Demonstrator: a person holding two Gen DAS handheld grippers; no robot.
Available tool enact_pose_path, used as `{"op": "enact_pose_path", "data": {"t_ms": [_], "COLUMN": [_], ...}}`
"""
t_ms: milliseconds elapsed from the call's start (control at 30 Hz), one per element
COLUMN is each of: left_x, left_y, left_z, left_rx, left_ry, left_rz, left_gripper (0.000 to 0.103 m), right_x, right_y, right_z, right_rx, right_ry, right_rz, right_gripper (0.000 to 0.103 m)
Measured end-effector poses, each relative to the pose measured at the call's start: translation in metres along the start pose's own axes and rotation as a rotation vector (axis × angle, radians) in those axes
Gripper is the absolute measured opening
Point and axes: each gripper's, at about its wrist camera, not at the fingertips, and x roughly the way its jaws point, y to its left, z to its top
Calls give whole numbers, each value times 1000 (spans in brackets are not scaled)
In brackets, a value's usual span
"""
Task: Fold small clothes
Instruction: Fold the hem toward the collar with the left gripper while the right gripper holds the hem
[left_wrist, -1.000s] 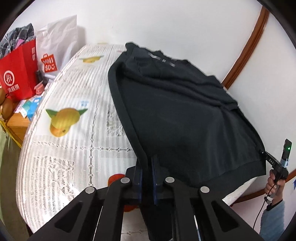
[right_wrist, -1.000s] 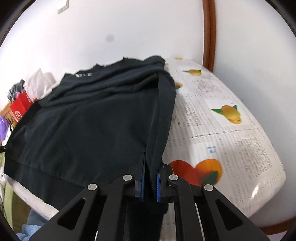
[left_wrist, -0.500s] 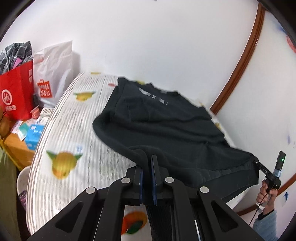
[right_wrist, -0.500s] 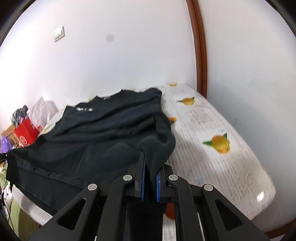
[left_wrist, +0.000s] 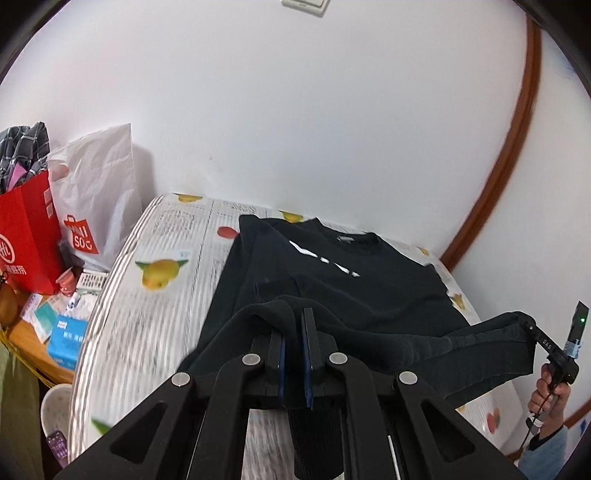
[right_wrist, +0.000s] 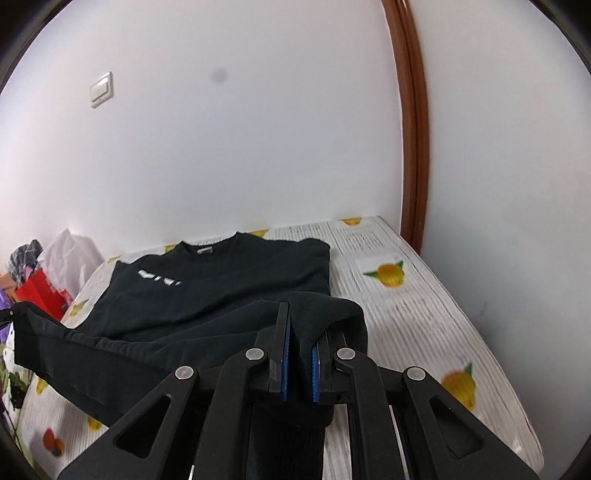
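A black sweatshirt (left_wrist: 343, 288) with a white chest print lies on the table, collar toward the far wall; it also shows in the right wrist view (right_wrist: 221, 291). My left gripper (left_wrist: 293, 325) is shut on the left corner of its bottom hem. My right gripper (right_wrist: 301, 325) is shut on the right hem corner, and shows at the right edge of the left wrist view (left_wrist: 532, 328). Both hold the hem lifted above the table, stretched between them over the shirt's lower part.
The table (left_wrist: 122, 332) has a white cloth with fruit prints (right_wrist: 391, 275). At its left stand a red bag (left_wrist: 26, 240) and a white plastic bag (left_wrist: 96, 206), with small boxes (left_wrist: 64, 332) on a lower wooden surface. Walls close off the back and right.
Both grippers have lifted the hem and carried it toward the collar. The shirt, flat a second ago, now folds over itself, and the views have tilted up toward the wall.
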Motion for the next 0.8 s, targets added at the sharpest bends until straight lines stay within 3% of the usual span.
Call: {"op": "enact_pose_path", "data": {"t_ms": [433, 800], "left_x": [92, 146], "left_y": [-3, 9], "left_z": [30, 27], "left_rx": [100, 125], "left_ry": [91, 156], "left_rz": [172, 232], "left_gripper": [7, 8], "right_x": [111, 179], "right_y": [25, 20], "right_z": [19, 5], "right_rx": [-19, -38], "right_ry": [91, 199], "right_rz": [-53, -127], "right_gripper": [9, 9]}}
